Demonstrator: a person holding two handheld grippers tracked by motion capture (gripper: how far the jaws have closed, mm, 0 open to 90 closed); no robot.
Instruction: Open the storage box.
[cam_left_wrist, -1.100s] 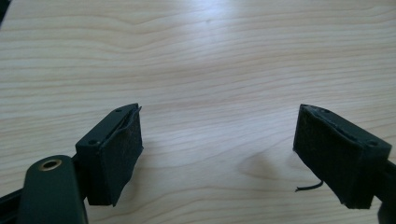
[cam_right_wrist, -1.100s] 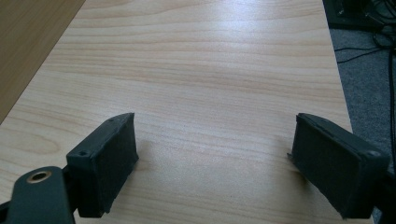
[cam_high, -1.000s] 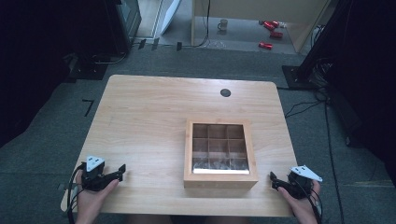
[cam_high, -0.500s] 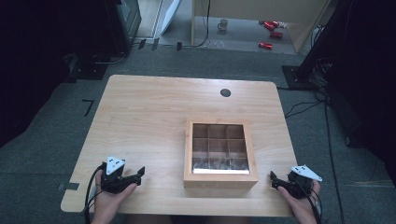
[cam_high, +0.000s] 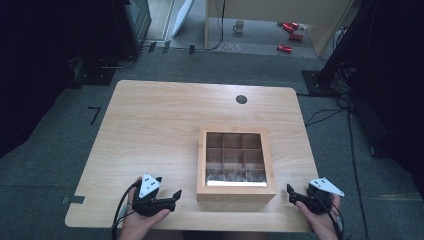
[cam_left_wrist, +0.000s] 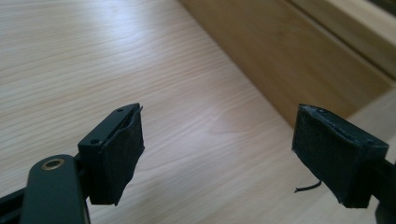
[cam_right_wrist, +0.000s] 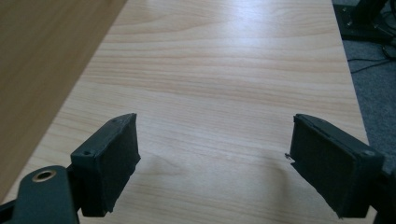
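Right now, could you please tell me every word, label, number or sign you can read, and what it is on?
None can be read.
Square wooden compartment box: no label or print.
Light wooden table: bare wood grain.
Grey three-cornered plate on the left hand-held gripper: small dark dots, no lettering.

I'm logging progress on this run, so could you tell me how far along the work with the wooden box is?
Nothing looks done yet: the box sits closed on the table, untouched. In hand: the left gripper points at the box's near left corner, jaws open and empty. The right gripper rests open near the table's right edge, apart from the box. Any grasping or handling of the box is still to come.
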